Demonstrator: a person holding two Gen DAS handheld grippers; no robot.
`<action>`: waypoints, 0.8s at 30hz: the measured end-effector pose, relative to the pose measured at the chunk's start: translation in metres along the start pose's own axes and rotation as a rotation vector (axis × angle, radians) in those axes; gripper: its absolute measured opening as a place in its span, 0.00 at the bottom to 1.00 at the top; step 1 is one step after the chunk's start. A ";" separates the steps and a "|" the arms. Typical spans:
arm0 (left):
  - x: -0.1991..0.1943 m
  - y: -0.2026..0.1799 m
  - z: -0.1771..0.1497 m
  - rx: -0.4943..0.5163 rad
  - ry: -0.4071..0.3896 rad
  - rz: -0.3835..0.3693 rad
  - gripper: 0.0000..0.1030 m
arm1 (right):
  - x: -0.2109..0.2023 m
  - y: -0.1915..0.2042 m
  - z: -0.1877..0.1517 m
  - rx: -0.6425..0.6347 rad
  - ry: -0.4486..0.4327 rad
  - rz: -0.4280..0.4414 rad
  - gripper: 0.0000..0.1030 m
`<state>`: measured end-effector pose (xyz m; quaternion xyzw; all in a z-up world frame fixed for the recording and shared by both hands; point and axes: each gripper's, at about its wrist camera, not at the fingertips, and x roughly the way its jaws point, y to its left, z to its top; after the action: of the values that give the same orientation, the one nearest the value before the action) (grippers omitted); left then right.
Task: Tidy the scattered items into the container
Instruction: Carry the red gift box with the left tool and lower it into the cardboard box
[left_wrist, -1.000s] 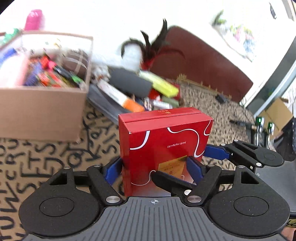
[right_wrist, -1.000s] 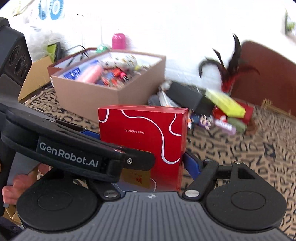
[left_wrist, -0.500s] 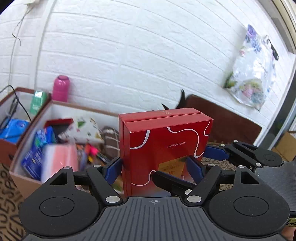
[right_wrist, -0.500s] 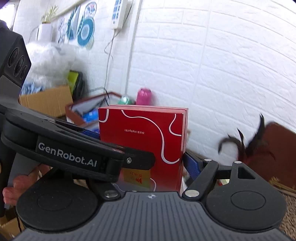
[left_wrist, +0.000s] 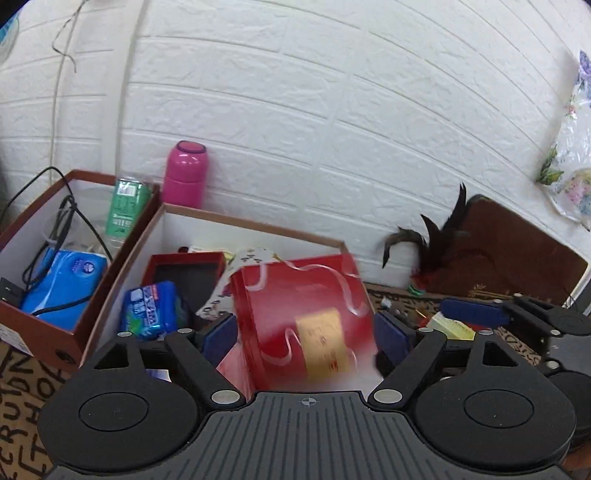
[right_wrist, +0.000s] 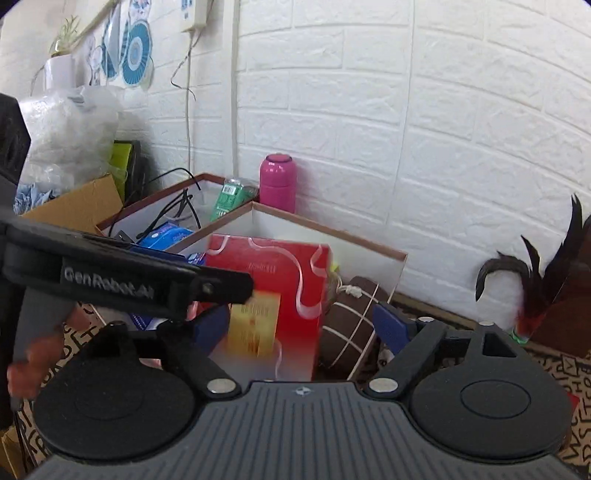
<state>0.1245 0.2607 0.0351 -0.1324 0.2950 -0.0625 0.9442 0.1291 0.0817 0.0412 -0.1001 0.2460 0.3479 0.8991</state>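
We find both grippers held over the open cardboard container (left_wrist: 255, 225) that stands against the white brick wall (left_wrist: 332, 110). The red box (left_wrist: 303, 321) with white wavy lines and a gold label sits between the blue pads of the left gripper (left_wrist: 306, 332), blurred and tilted. Its jaws are opening: a gap shows between each pad and the box sides, so we record no pressing contact. The box appears over the container's interior, near its right wall; whether it rests on the contents we cannot tell.

From the right wrist view, the same red box (right_wrist: 273, 291) lies between the pads of the right gripper (right_wrist: 299, 328), nearer the left pad. The right pad stands clear of it, in front of a brown checked bundle (right_wrist: 351, 321). These jaws are likewise opening, with the box loose between them. The left gripper's arm crosses the left of this view, and part of a hand (right_wrist: 26, 362) shows below it.

Inside the container we note a blue-green packet (left_wrist: 153, 308), a dark red tray (left_wrist: 184, 269) and patterned paper. A second box (left_wrist: 33, 236) to its left holds a blue pack, cables and a green-labelled bottle. A pink flask (left_wrist: 184, 173) stands upright by the wall behind. A dark feather item (left_wrist: 436, 251) lies to the right on a patterned cloth.
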 end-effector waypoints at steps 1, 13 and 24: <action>0.000 0.004 -0.001 -0.014 0.000 -0.007 0.86 | -0.003 -0.002 0.001 0.009 -0.005 0.000 0.86; 0.036 -0.004 -0.009 0.028 0.086 -0.058 0.82 | 0.041 0.013 -0.016 -0.022 0.117 0.060 0.57; 0.076 0.000 0.003 0.042 0.120 -0.019 0.82 | 0.064 -0.001 -0.006 -0.012 0.082 0.053 0.56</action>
<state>0.1884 0.2460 -0.0038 -0.1112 0.3487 -0.0854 0.9267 0.1680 0.1158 0.0037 -0.1133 0.2830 0.3686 0.8781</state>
